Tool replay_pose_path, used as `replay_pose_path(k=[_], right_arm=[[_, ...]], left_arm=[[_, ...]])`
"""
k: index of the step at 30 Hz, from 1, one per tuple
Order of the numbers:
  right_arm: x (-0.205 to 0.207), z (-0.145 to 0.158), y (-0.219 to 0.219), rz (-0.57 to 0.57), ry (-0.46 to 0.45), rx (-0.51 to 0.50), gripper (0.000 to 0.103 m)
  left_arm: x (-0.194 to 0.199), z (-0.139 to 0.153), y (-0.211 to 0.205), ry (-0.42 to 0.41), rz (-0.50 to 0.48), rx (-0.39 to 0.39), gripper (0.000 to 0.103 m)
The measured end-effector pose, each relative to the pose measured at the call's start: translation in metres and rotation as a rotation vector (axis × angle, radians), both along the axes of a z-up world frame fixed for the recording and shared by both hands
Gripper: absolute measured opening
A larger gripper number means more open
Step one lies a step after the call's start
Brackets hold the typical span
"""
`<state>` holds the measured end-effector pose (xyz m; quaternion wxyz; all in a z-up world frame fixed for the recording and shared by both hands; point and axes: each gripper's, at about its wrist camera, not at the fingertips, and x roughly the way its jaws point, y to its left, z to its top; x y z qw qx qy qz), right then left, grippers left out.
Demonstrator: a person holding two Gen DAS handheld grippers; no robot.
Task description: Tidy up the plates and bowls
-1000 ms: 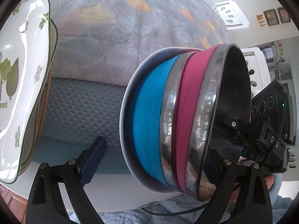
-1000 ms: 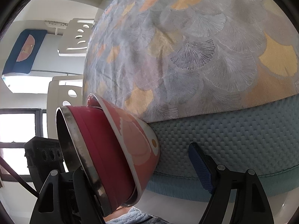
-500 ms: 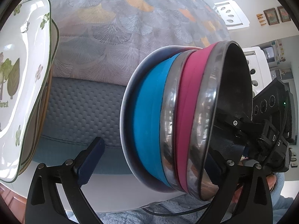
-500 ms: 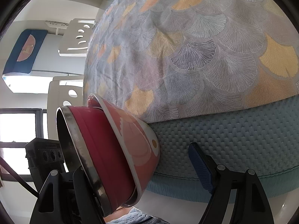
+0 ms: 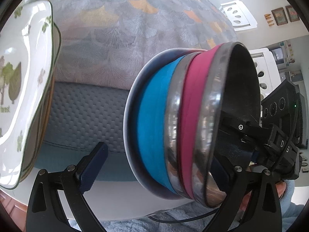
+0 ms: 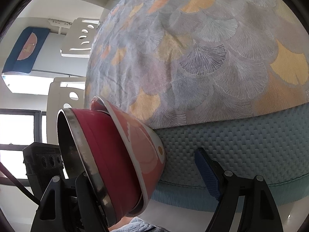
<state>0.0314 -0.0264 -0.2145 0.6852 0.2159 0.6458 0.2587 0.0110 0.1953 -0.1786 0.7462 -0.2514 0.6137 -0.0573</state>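
Ginkgo-patterned cloth (image 5: 135,38) is covering the table, and a quilted teal mat (image 5: 87,112) is lying along its near edge. Over that mat the nested bowls (image 5: 173,125) are tipping on their side, mouth turned back toward the person.

The left gripper (image 5: 158,154) is standing released: its blue outer finger (image 5: 92,162) is hanging clear of the stack above the mat, while the other finger is disappearing behind the steel rims. The right gripper (image 6: 142,164) is released too, one finger (image 6: 207,172) sitting well apart over the mat and its partner tucking in at the stack's mouth. Neither pair is pinching a wall; whether the hidden fingers are propping the stack from inside is not showing.

Looking at the stack itself: a magenta bowl (image 5: 193,116) with a steel rim and dark interior is nesting in a blue bowl (image 5: 152,119), also steel-rimmed, and both are sitting in a glossy pink patterned bowl (image 6: 143,148). A white leaf-printed plate (image 5: 23,89) is waiting off the mat's far-left side, on top of other plates.

Probably the stack is being set down. Doing that well means rolling it base-first onto the mat slowly, both hands moving together, because smooth nested bowls may slide out of each other while tilted.
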Motion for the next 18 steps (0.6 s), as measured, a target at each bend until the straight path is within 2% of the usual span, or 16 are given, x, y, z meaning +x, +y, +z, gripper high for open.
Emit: replay_pose_path(k=[1,3,5,8,10,15,18], right_arm=[[-0.001,0.000,0.000,0.001,-0.005,-0.002,0.078],[-0.002,0.002,0.000,0.014,-0.016,-0.001,0.074],[-0.006,0.004,0.009,0.051,-0.025,0.007,0.067],[-0.011,0.009,0.023,0.116,-0.055,0.007,0.060],[-0.014,0.013,0.028,0.134,-0.084,-0.021,0.061],[-0.014,0.011,0.024,0.126,-0.083,-0.007,0.058],[-0.014,0.009,0.019,0.121,-0.084,0.008,0.058]], left_arm=[[0.000,0.005,-0.002,-0.023,0.001,0.041,0.094],[0.001,0.017,-0.012,-0.079,-0.026,0.129,0.085],[0.003,0.024,-0.027,-0.113,-0.085,0.183,0.084],[0.004,0.028,-0.045,-0.138,-0.147,0.222,0.084],[0.002,0.027,-0.043,-0.138,-0.144,0.214,0.084],[0.001,0.022,-0.036,-0.125,-0.115,0.150,0.084],[0.000,0.015,-0.031,-0.110,-0.078,0.103,0.090]])
